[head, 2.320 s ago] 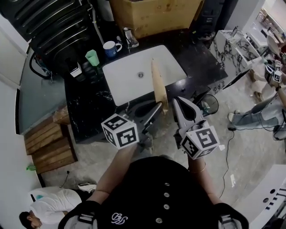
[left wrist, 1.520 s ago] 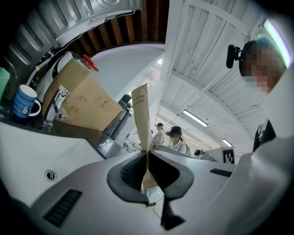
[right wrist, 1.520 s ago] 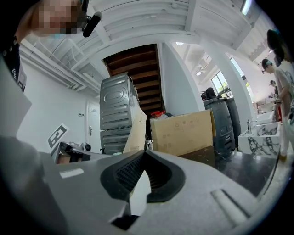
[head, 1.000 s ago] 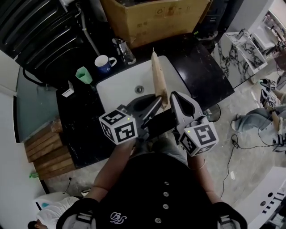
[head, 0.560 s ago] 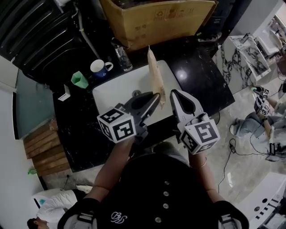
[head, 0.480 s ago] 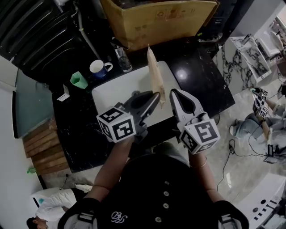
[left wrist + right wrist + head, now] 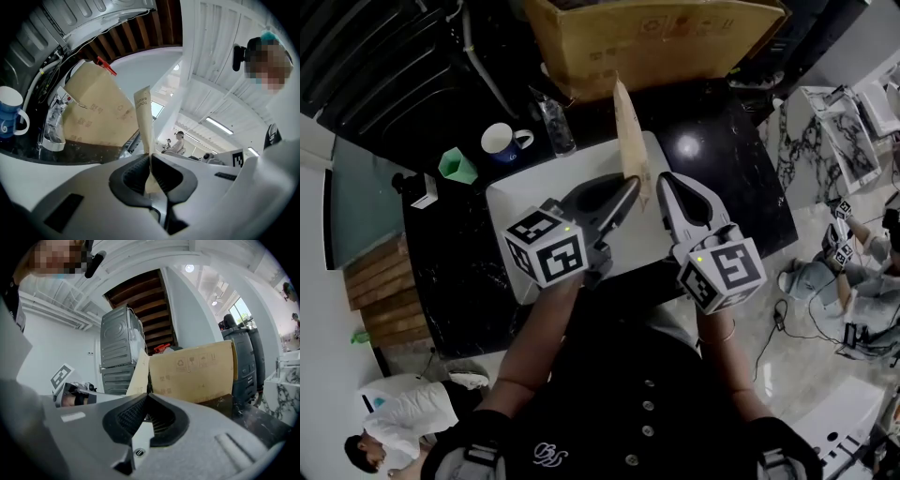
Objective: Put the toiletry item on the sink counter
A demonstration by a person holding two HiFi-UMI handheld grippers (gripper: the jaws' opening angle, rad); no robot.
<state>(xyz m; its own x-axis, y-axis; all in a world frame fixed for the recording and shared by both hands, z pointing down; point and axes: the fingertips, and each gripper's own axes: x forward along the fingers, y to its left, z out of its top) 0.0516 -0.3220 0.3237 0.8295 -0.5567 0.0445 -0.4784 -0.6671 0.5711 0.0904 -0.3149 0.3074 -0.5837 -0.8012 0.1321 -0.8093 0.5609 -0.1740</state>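
A long, flat beige paper packet (image 7: 628,141) is held upright by its near end in the left gripper (image 7: 630,190), above the white rectangular sink (image 7: 511,199) in the black worktop (image 7: 727,159). Just right, the right gripper (image 7: 663,181) is closed and empty.

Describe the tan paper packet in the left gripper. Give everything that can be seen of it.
The paper packet is long, flat and narrow, tan like kraft paper, with dark print near its upper end, too small to read in full. The left gripper is shut on its lower end, so it stands nearly upright in the air above the white sink. The right gripper is close beside it, and I cannot tell whether they touch.
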